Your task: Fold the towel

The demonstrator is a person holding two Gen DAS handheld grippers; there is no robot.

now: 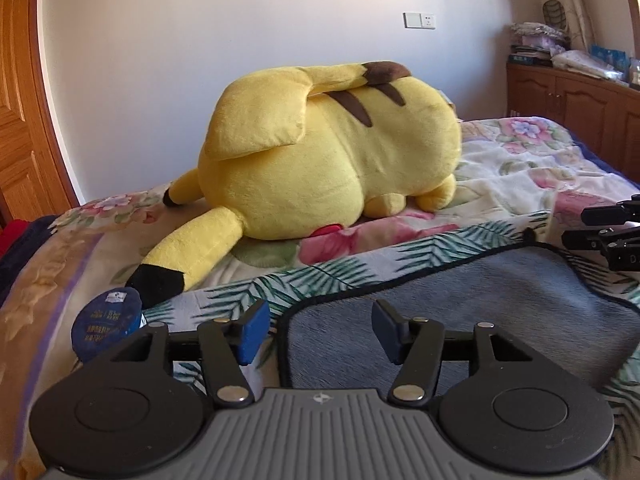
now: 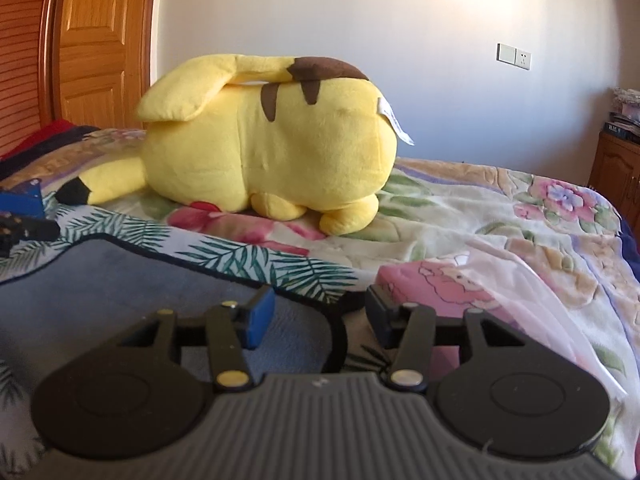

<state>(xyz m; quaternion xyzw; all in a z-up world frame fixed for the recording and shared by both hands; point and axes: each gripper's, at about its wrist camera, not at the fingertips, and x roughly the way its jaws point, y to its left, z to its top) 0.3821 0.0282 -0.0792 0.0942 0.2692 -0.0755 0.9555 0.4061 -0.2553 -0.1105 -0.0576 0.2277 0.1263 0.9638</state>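
The towel (image 1: 460, 312) lies spread flat on the bed, grey-blue with a dark bound edge, on top of a palm-leaf printed cloth (image 1: 340, 276). It sits in front of the big yellow plush toy (image 1: 328, 152), which serves as the landmark here: the towel's far edge runs just short of the toy's feet, with a strip of the leaf cloth and the floral blanket (image 1: 520, 168) between them.

The left gripper (image 1: 320, 330) hovers over the towel's near-left corner, its jaws spread wide with nothing between them; the rounded dark edge of the towel curves right below the gap. The right gripper (image 2: 320, 316) is likewise spread and empty, poised over the towel's near-right corner, where the bound edge bends under its fingers. Whether either gripper touches the fabric cannot be told from these views.

Judging from this, the fold is not yet begun: the towel shows no crease or doubled layer, and the step in hand looks like the approach to the two near corners. The next move probably calls for both grippers to come down onto the corners, pinch only the towel's edge and not the leaf cloth beneath, then carry the near edge toward the plush toy and lay it on the far edge.

To the toy's left, near its black-tipped ear, stands a dark blue round container (image 1: 108, 320), just beside the left gripper. A light switch (image 1: 419, 21) is on the wall behind the toy.
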